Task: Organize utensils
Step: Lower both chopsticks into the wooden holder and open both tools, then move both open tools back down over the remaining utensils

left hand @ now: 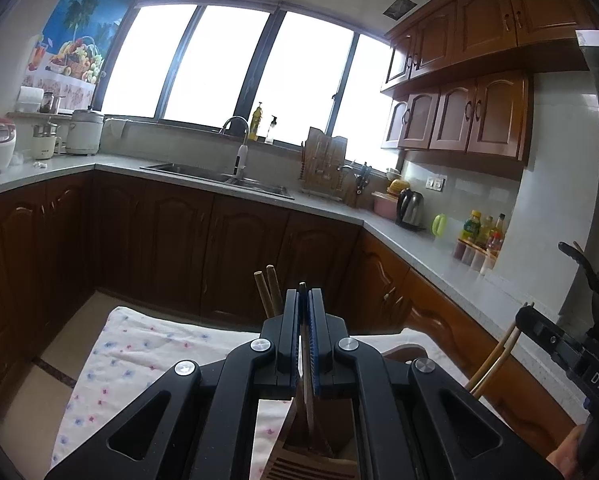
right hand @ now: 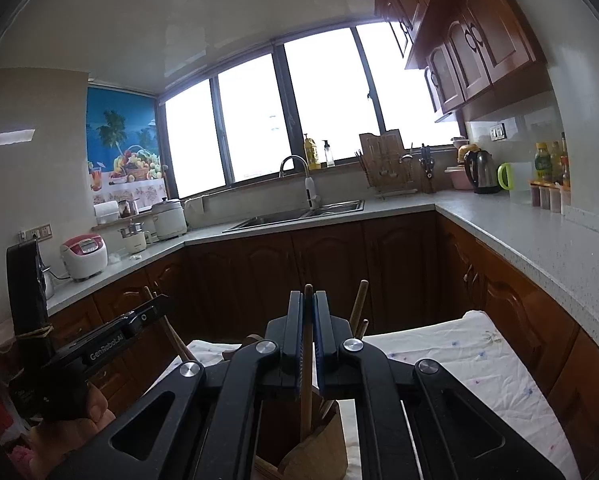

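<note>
In the left wrist view my left gripper [left hand: 304, 294] is shut on a thin wooden chopstick [left hand: 307, 376] that stands upright. Its lower end is down in a wooden utensil holder [left hand: 319, 466] right beneath the jaws. Two more chopstick ends [left hand: 268, 292] rise just left of the fingers. In the right wrist view my right gripper [right hand: 308, 296] is shut on another wooden chopstick [right hand: 307, 364], upright over the holder [right hand: 319, 448]. More sticks [right hand: 358, 304] lean to its right. Each gripper shows at the edge of the other's view: the right gripper [left hand: 524, 316], the left gripper [right hand: 155, 306].
The holder stands on a table under a white floral cloth [left hand: 139, 352] [right hand: 471, 360]. Grey counters [right hand: 539, 236] run round the kitchen, with a sink [left hand: 219, 178], rice cookers [right hand: 84, 256], a kettle [left hand: 410, 208] and bottles [left hand: 479, 232]. A hand [right hand: 79, 424] holds the left gripper.
</note>
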### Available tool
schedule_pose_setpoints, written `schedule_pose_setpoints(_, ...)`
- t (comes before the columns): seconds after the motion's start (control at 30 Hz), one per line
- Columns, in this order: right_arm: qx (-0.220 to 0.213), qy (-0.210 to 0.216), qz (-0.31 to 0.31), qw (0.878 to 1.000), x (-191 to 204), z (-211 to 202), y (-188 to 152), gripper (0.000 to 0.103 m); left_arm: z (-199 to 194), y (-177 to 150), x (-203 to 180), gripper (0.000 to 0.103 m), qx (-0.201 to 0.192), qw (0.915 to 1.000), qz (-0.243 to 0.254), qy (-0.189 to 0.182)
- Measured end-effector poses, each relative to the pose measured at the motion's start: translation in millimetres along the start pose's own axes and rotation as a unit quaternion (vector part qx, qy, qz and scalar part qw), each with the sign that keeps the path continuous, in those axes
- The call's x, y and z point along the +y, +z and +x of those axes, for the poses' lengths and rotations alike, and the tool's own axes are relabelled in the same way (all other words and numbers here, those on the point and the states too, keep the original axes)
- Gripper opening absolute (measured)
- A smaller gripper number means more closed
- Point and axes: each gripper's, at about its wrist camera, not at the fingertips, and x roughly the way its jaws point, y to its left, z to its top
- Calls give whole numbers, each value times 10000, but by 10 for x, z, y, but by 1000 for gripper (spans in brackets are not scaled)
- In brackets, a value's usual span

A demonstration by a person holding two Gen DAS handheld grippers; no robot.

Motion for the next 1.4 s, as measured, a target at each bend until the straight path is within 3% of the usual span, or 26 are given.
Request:
schedule_pose_setpoints(0.27, 141, 84, 172, 9997, -71, 69, -1, 9, -13, -4, 0, 3, 82, 9999, -20, 85)
schedule_pose_setpoints(0.43, 149, 159, 290, 9993, -108, 59, 3, 15, -68, 15, -34, 12, 30, 10000, -7, 77)
schedule_pose_setpoints(0.57, 74, 226, 318, 9992, -99, 1, 33, 38, -150, 2, -79, 27, -70, 10000, 32, 63)
schedule_pose_setpoints(0.63, 19, 233, 328, 9992, -99, -51, 58, 40, -235, 4, -106, 36, -126, 9999, 49, 33)
schedule_pose_setpoints(0.73, -54, 288, 409, 9987, -117, -149, 100, 53, -388, -36, -114, 56, -237, 9997, 40, -5)
schedule_pose_setpoints(0.8, -135, 345, 510, 9980, -142, -253, 117, 74, -578, -69, -118, 76, -415, 9991, 42, 88)
schedule_pose_setpoints(0.87, -221, 399, 574, 9973, -150, -351, 115, 82, -724, -119, -99, 77, -501, 9987, 15, 64)
schedule_pose_setpoints(1.1, -210, 451, 632, 9968, -123, -631, 74, 84, -1149, -292, -47, 79, -246, 9997, -15, 46)
schedule_pose_setpoints(1.4, 17, 327, 729, 9968, -137, -1066, -166, 84, -1494, -571, 16, 79, 625, 9978, -43, 203)
